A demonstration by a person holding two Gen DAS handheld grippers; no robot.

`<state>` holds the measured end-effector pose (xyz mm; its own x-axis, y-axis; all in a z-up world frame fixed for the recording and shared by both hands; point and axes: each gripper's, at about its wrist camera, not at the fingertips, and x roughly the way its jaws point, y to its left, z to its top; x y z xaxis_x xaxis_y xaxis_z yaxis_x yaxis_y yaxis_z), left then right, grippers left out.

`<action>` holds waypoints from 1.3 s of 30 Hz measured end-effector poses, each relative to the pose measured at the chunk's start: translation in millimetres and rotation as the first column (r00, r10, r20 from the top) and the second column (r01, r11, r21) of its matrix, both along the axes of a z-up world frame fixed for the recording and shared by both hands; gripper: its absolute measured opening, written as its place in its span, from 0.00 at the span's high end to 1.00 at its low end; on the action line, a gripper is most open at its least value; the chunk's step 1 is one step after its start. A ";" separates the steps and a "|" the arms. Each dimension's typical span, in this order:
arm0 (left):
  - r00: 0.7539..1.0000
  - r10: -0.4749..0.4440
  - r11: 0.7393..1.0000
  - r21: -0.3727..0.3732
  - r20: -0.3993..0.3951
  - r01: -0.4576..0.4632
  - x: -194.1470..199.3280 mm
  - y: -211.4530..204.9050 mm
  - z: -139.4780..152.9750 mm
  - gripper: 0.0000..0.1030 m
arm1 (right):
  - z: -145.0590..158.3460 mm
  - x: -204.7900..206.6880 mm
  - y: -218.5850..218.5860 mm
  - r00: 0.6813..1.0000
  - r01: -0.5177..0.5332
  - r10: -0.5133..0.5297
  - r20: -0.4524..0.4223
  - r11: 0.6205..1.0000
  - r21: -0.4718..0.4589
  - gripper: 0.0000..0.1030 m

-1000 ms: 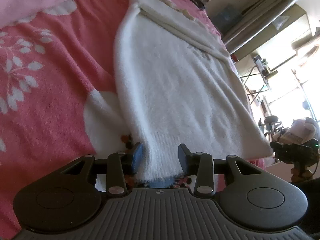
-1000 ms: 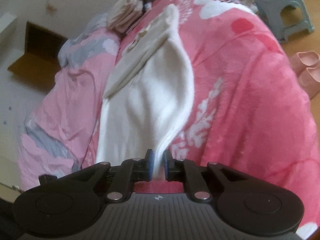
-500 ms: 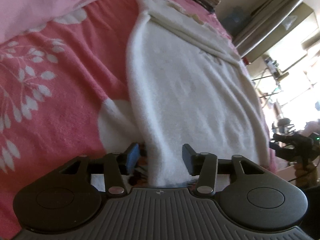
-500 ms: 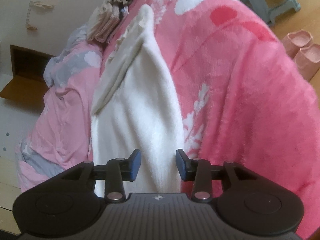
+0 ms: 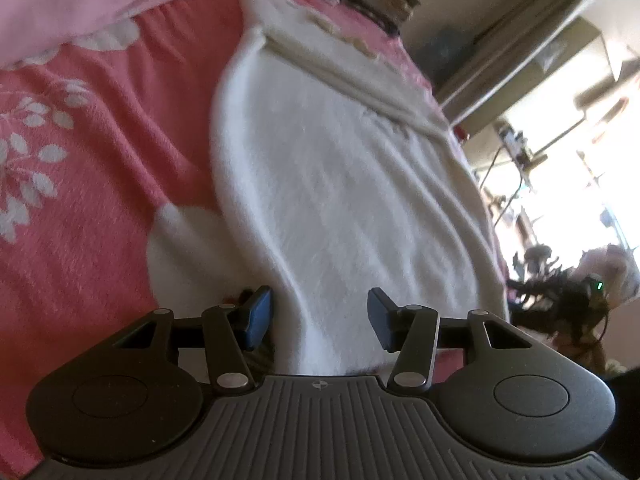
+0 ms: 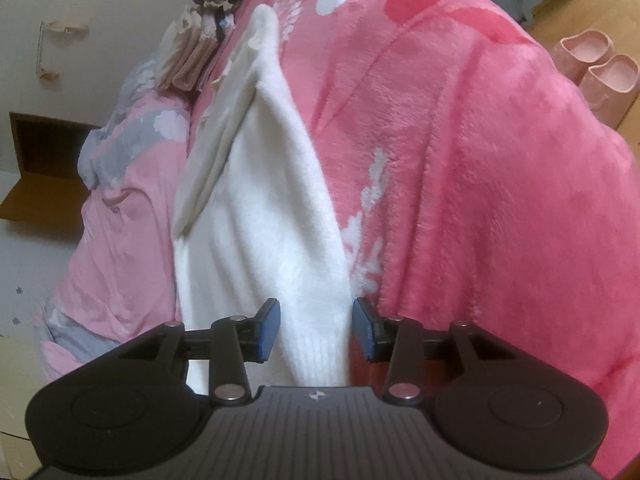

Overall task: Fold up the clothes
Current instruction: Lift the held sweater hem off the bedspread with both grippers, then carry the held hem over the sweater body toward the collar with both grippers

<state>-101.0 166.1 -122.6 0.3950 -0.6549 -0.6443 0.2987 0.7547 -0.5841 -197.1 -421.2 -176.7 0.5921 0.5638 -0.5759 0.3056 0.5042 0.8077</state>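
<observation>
Pink fleece bed (image 6: 460,184), plush and flowery | left tool (image 5: 320,314) and right tool (image 6: 316,328) both gaping, holding nothing, hem between their tips | fluffy white sweater (image 5: 344,184) lies long and flat, sleeve across far end | pinch ribbed hem corners evenly imo | folded stack (image 6: 200,48) beyond

White garment (image 6: 264,216) on pink blanket (image 6: 460,184), hem between parted jaws of right gripper (image 6: 316,328)

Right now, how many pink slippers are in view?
2: one slipper beside the other slipper, on the wooden floor at the right wrist view's upper right, past the pink blanket. The bed may hide others.
</observation>
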 end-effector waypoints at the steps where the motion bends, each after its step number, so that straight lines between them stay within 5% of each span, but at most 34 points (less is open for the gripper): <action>1: 1.000 0.009 1.000 -0.012 0.011 -0.009 -0.3 0.1 0.6 0.51 | -0.9 -0.4 -0.3 1.000 0.002 -0.002 0.000 1.000 0.003 0.58; 8: 0.997 0.065 0.997 0.049 -0.042 -0.062 8.7 -6.7 -12.2 0.50 | -3.4 -2.4 -2.6 1.000 0.005 -0.005 0.003 1.000 0.008 0.58; 19: 0.997 0.049 0.998 0.029 -0.065 -0.047 14.4 -13.2 -18.9 0.53 | 11.5 1.5 9.9 0.994 -0.070 0.070 0.087 0.998 -0.006 0.58; 24: 0.997 0.048 0.996 0.081 -0.064 -0.043 17.8 -19.4 -21.8 0.61 | 0.9 2.9 11.8 0.998 -0.065 0.065 0.026 0.998 -0.024 0.59; 26: 0.999 0.041 0.984 0.177 -0.014 -0.037 14.6 -25.3 -17.1 0.93 | 2.2 2.3 15.5 0.997 -0.066 0.067 0.033 0.997 -0.041 0.64; 29: 0.998 0.027 0.976 0.214 0.058 -0.038 5.2 -25.9 -4.3 0.95 | 12.6 2.4 29.8 0.993 -0.099 0.106 0.041 0.984 -0.149 0.88; 39: 0.952 -0.058 0.997 0.073 0.301 0.037 -30.0 -3.6 84.2 0.97 | 103.9 -22.8 45.7 0.944 -0.077 0.177 0.280 0.940 -0.333 0.91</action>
